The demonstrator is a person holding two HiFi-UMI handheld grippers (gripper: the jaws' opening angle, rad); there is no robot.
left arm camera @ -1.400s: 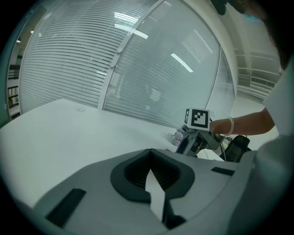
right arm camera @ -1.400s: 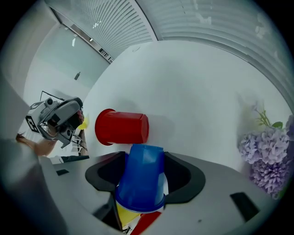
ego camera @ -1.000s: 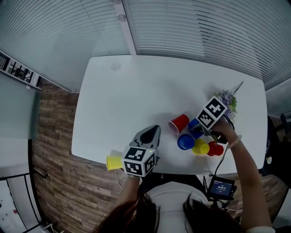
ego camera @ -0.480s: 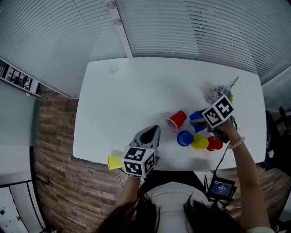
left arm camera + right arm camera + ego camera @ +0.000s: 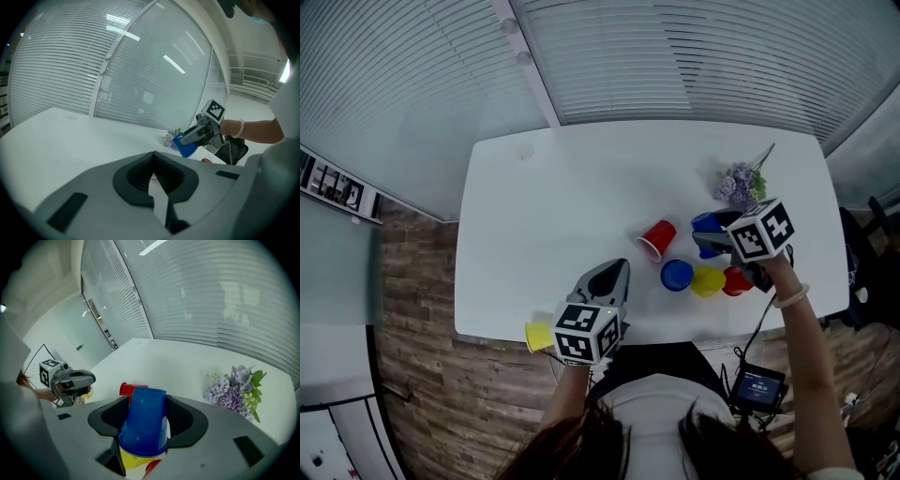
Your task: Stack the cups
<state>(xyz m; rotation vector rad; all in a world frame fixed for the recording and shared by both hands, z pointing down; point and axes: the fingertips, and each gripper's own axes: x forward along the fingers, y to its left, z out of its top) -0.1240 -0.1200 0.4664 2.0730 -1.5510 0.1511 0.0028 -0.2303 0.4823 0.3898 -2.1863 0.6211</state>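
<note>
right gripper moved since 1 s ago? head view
Yes. The right gripper, shut on the blue cup, has lifted away from the tipped red cup, toward the flowers.

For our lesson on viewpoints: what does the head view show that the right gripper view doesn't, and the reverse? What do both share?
Head view only: the standing blue cup and the small screen off the table's near edge.
Right gripper view only: the right gripper seen close up, with its jaws clamped on the sides of the held blue cup.
Both: that held cup, the red cup on its side, the flowers, the left gripper and the white table.
</note>
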